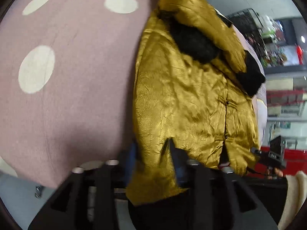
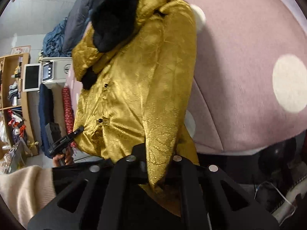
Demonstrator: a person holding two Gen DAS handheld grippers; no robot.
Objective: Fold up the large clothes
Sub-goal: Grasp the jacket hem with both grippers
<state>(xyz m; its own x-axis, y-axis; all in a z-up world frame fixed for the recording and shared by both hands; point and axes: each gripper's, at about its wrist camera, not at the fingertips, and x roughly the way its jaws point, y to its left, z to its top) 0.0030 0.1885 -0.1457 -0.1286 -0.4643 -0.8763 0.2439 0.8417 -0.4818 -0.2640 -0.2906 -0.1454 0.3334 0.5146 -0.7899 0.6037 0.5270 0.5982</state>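
— Black tool fingers [image 1: 134, 170] are filling the bottom of the left wrist view, and the hem of the gold jacket [image 1: 191, 99] is running down between them. Is the left tool [image 1: 155, 164] gripping it?

— It is looking that way, though blur is hiding the pads — so I cannot tell for sure. In the right wrist view the right tool [image 2: 153, 164] is pinching another edge of the same jacket [image 2: 134, 80], jaws narrow on the cloth.

— And the garment itself?

— It is lying lengthwise on the pink spotted cover [image 1: 67, 76], black fur trim [image 1: 193, 44] toward the top of the frame, its bottom edge hanging off the near side.

— So which step is this?

— I am judging it an early one: both bottom corners are being taken up for a fold, hem toward collar.

— What is the next move asking for?

— Both tools are needing to travel together, keeping the hem taut and level, so the slippery satin is not sliding sideways or bunching over the fur.
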